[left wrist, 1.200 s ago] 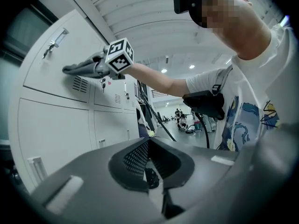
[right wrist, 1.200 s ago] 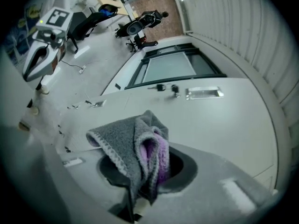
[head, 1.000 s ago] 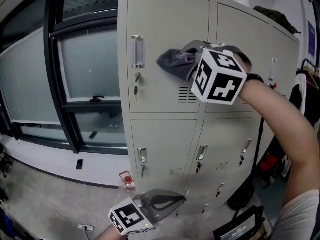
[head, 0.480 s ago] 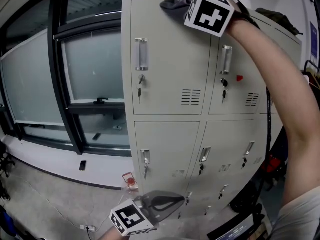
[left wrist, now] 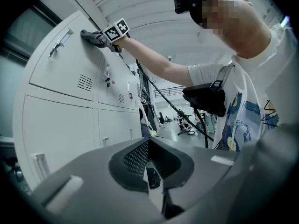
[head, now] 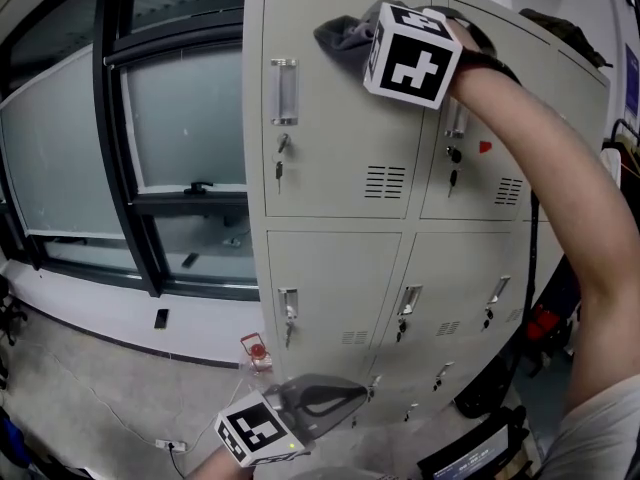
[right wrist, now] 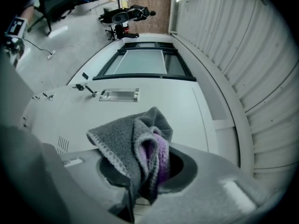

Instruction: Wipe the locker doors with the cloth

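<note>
The pale grey locker's upper-left door [head: 330,138] is under the grey and purple cloth [head: 342,36], which is pressed near the door's top right corner. My right gripper [head: 368,38] is shut on that cloth, its marker cube facing me. In the right gripper view the cloth [right wrist: 135,143] bunches out of the right gripper [right wrist: 140,171] against the door [right wrist: 159,97]. My left gripper [head: 360,390] hangs low in front of the bottom doors, shut and empty. The left gripper view shows that gripper [left wrist: 148,143] shut, with the cloth [left wrist: 91,35] far up the locker.
A door handle [head: 284,91] with keys below it lies left of the cloth. The neighbouring door [head: 480,158] and lower doors [head: 330,288] have handles too. A dark-framed window [head: 170,118] stands at left, a red-capped bottle [head: 255,353] on the floor, a dark bag [head: 470,453] at bottom right.
My right gripper carried the cloth up from the middle of the upper-left door to its top edge, then came down slightly. The left gripper stayed low and shut.
</note>
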